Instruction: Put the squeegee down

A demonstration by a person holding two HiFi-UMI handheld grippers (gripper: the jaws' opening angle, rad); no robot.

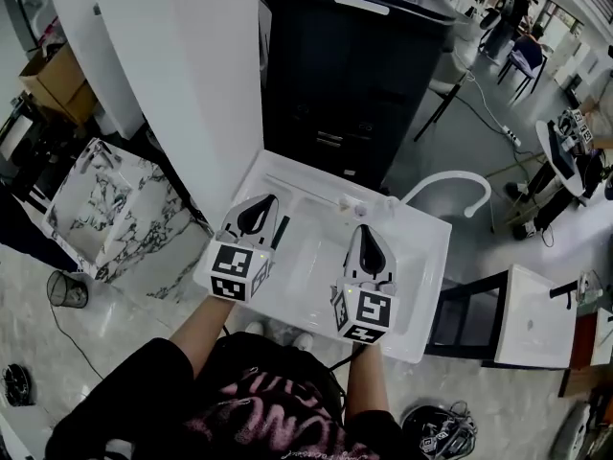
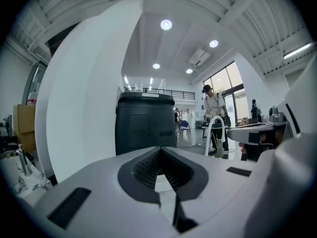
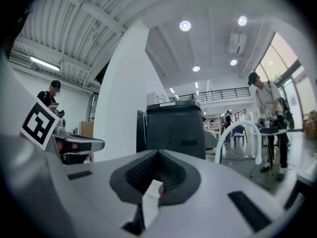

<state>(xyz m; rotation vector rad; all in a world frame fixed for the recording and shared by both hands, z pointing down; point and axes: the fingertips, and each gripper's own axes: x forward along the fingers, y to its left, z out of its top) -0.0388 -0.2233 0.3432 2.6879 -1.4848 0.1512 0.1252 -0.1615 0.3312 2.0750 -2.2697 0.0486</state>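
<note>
A thin dark bar, which looks like the squeegee (image 1: pixel 279 231), lies on the left part of the white sink (image 1: pixel 421 286), just right of my left gripper. My left gripper (image 1: pixel 257 211) hovers over the sink's left side, its jaws shut with nothing between them (image 2: pixel 159 155). To its right, my right gripper (image 1: pixel 367 236) hangs over the basin's middle, jaws also shut and empty (image 3: pixel 157 156). Both point away from me toward the black cabinet (image 1: pixel 350 65). Neither gripper touches the squeegee.
A white arched faucet (image 1: pixel 450 182) rises at the sink's far right. A white pillar (image 1: pixel 182 75) stands at the left, with a marble-topped table (image 1: pixel 96 204) and a wire bin (image 1: pixel 65 288) beyond it. Another white basin on a black frame (image 1: pixel 532 319) stands at the right.
</note>
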